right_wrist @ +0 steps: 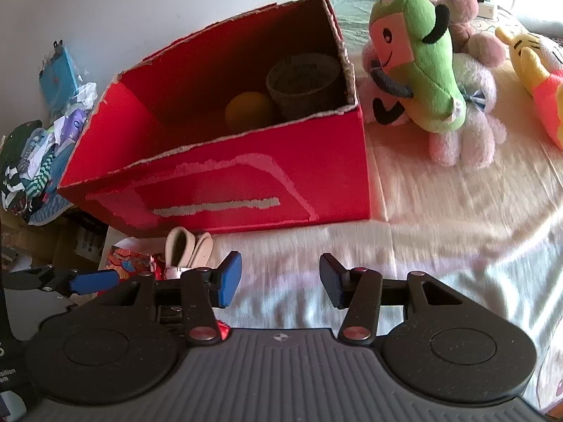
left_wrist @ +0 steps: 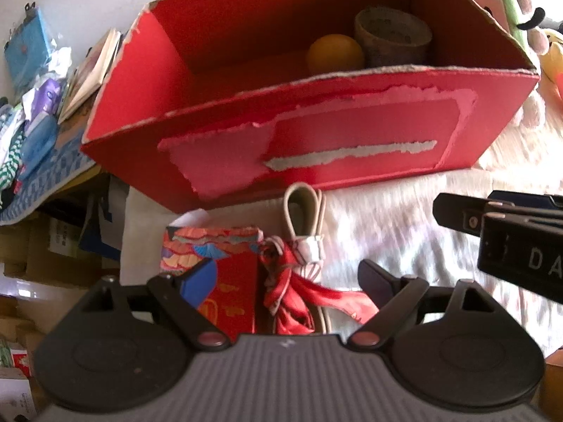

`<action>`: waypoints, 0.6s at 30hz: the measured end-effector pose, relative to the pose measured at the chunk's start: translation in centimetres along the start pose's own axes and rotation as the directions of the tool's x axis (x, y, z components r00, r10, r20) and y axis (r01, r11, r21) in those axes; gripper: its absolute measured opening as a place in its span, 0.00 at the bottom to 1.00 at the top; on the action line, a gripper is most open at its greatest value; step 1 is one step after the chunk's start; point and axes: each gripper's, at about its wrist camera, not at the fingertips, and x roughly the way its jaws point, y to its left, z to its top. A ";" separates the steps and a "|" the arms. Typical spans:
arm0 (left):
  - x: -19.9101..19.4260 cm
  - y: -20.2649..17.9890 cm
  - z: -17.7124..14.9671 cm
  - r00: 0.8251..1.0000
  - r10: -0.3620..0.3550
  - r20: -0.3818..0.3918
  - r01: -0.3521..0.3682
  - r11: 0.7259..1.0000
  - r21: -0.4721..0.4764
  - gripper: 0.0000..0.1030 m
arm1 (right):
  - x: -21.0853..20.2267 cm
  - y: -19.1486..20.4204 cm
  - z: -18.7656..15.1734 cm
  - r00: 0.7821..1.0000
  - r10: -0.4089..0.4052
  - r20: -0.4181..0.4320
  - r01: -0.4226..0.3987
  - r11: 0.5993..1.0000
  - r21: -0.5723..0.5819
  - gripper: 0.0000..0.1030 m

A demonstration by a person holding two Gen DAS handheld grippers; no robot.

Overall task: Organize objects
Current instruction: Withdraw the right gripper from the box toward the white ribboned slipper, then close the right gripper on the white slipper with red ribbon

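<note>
A torn red cardboard box stands open on a white blanket. Inside it lie an orange ball and a brown cup. In front of the box lies a small red gift bag with a cream handle loop and a red ribbon. My left gripper is open, its fingers either side of the bag and ribbon. My right gripper is open over bare blanket, right of the bag, holding nothing.
Plush toys sit right of the box: a green one, a pink-white one, a yellow one. Clothes and packets and books pile up at the left. Cardboard cartons stand below the bed's left edge.
</note>
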 end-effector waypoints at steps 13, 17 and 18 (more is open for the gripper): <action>1.0 0.6 0.8 0.998 -0.070 0.007 0.070 0.997 0.033 0.85 | 1.7 0.0 0.8 0.998 0.045 -0.036 -0.045 0.999 0.019 0.51; 0.9 1.8 0.1 0.987 -0.158 0.020 0.157 0.987 0.025 0.85 | 2.3 0.1 0.8 0.995 0.080 -0.053 -0.078 0.997 0.028 0.51; 0.9 2.1 -0.1 0.984 -0.178 0.023 0.178 0.984 0.025 0.84 | 2.4 0.0 0.7 0.994 0.090 -0.057 -0.088 0.996 0.032 0.51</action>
